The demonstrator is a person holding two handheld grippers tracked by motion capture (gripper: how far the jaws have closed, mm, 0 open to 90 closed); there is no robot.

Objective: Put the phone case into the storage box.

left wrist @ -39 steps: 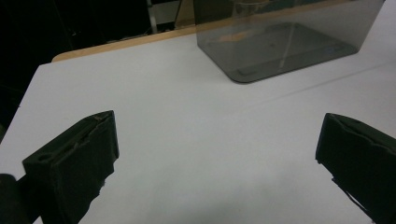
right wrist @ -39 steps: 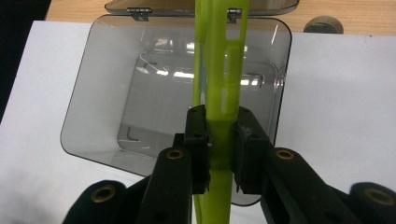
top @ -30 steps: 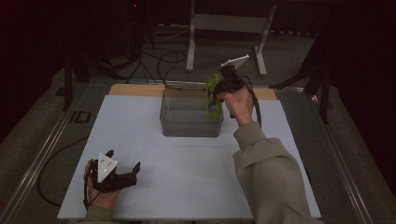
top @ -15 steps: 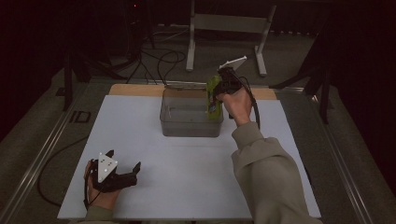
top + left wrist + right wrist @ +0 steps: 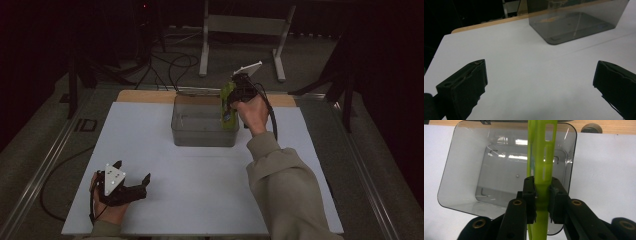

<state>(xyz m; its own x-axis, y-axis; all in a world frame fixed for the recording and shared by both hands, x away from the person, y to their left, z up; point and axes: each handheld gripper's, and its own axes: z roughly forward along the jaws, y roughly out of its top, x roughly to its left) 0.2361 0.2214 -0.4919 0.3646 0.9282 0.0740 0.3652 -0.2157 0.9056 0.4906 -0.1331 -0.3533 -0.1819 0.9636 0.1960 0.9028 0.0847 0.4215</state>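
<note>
Item: green tool (image 5: 541,157), a slotted flat plastic piece
Holder: right gripper (image 5: 541,195), jaws clamped on the tool's narrow neck
Location: above the bin (image 5: 200,131), at its right end, clear of the floor
Long axis: runs straight on from the jaws, tip down into the bin
Bin: clear, nothing seen in it, at the far middle of the white table (image 5: 165,200)
Left gripper (image 5: 131,186): jaws wide apart, nothing between them, near edge, well apart from the bin
Nearer hand: right
Next, likely: lower and release
</note>
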